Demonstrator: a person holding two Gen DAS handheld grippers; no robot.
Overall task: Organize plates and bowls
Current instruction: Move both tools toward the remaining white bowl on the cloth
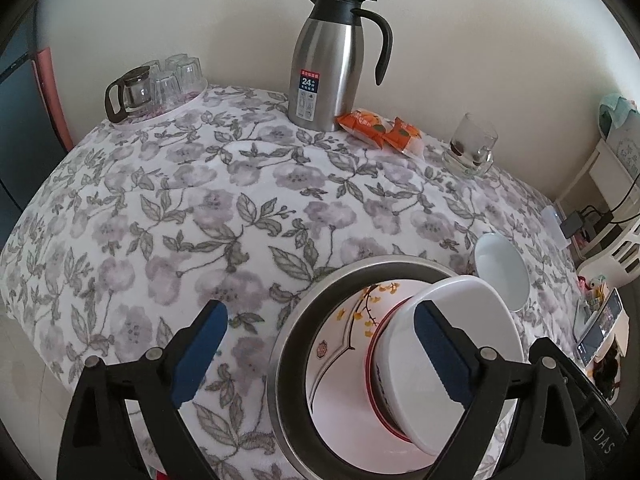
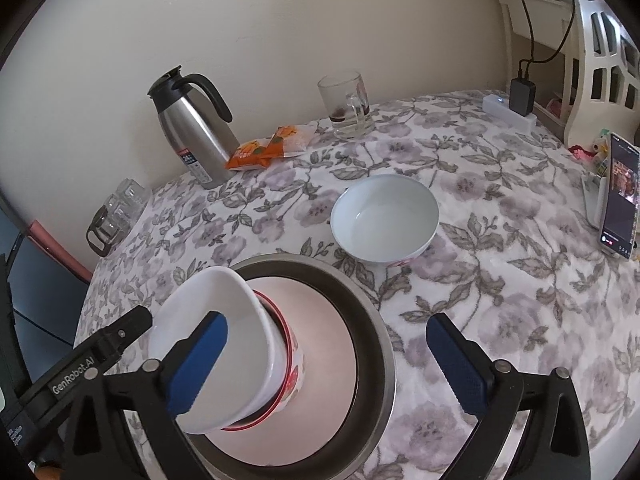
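Stacking half done, one bowl left

Resting tilted in the steel-rimmed plate [image 2: 360, 292] near the front, the white bowl [image 2: 224, 344] is released; left gripper [image 1: 320, 356] and right gripper [image 2: 328, 364] gape empty. Second bowl [image 2: 384, 220] waits farther right, unstacked

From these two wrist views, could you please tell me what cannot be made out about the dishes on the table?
- Steel basin: near rim cut off by the bottom edge in both views.
- Patterned plate: partly hidden by the tilted bowl stack; the right view shows no pattern.
- Bowl stack: count unclear, bowls nested.
- Lone white bowl: outside decoration mostly hidden beneath its rim.
- Upturned glasses: small and distorted near the edge.
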